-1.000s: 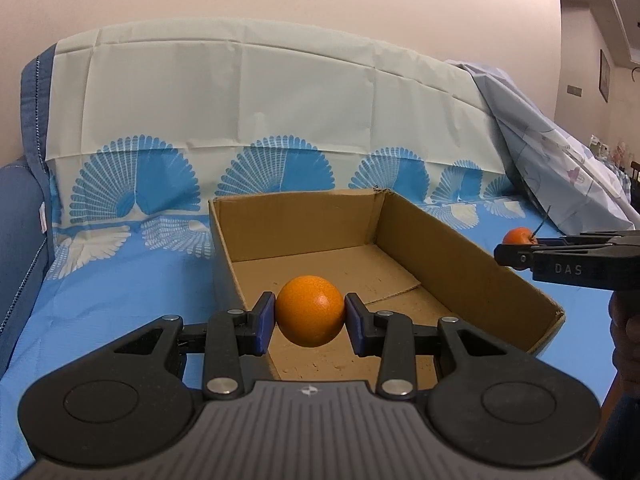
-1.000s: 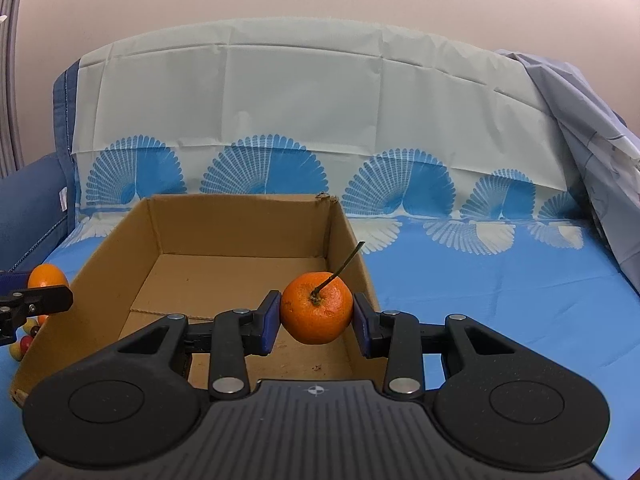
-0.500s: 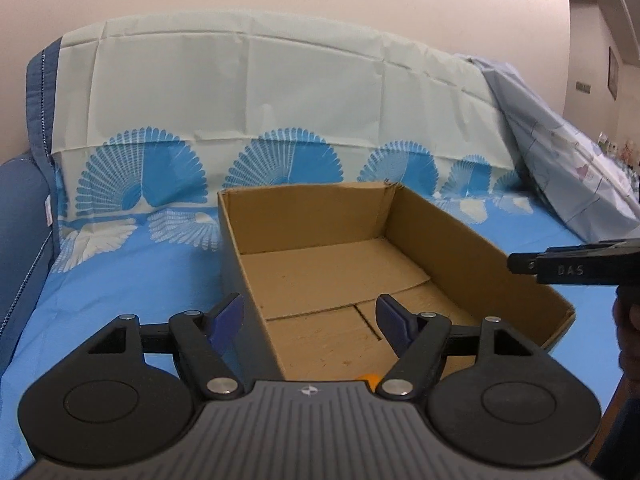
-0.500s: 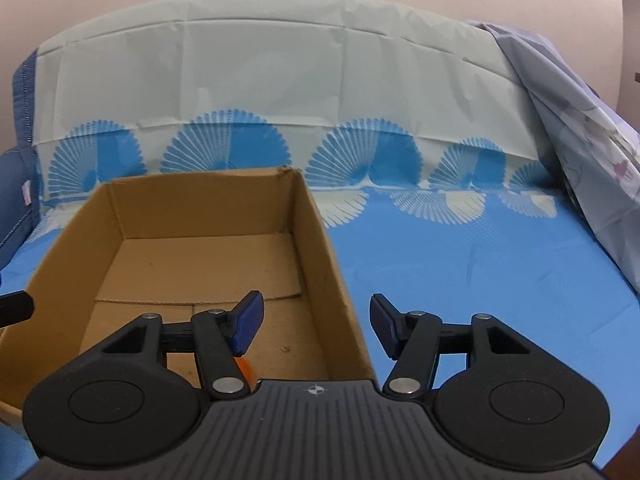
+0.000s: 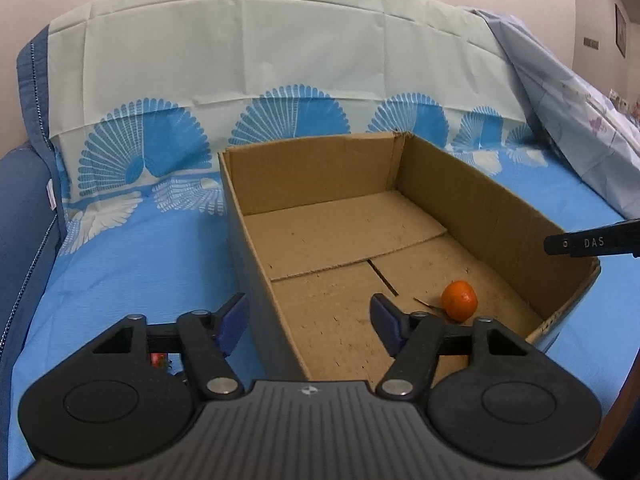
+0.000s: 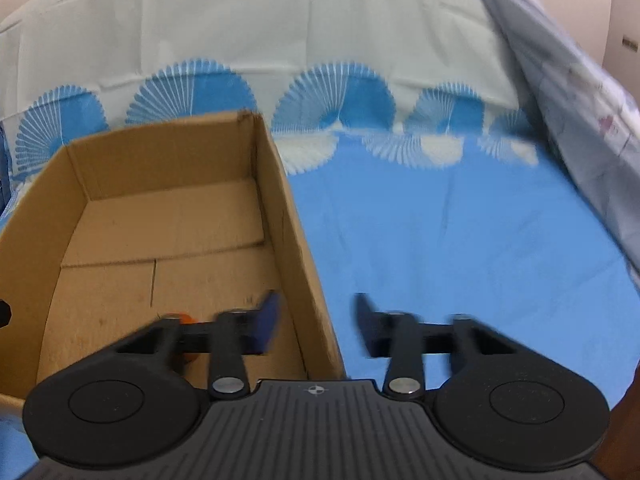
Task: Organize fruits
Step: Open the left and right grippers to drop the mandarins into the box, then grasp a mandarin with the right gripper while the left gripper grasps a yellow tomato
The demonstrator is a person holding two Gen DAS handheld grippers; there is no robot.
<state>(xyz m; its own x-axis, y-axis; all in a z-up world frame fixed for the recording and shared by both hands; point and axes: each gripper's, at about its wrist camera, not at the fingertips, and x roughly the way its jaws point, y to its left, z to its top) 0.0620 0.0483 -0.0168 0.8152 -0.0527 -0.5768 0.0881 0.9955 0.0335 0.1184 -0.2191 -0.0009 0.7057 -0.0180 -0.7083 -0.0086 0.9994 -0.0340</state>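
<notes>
Both oranges have left the tongs since a second ago. Left wrist view: the left gripper (image 5: 308, 318), spread apart, straddles the brown cardboard box (image 5: 496, 208) wall; a stemmed round orange (image 5: 459, 301) lies inside, right of the fingers. Right wrist view, blurred: the right gripper (image 6: 316, 326) gapes empty across the box's (image 6: 280, 184) other wall.

Brown box, orange fruit, blue fan-print sheet

Inside the plain brown cardboard box (image 5: 472, 200) lies a bright orange mandarin (image 5: 459, 300). Around the box spreads a sky-blue sheet (image 5: 132, 264); behind the box it turns pale grey-white with blue and white fan motifs. The left tongs (image 5: 308, 320) and right tongs (image 6: 316, 326) are black with dark blue pads.
</notes>
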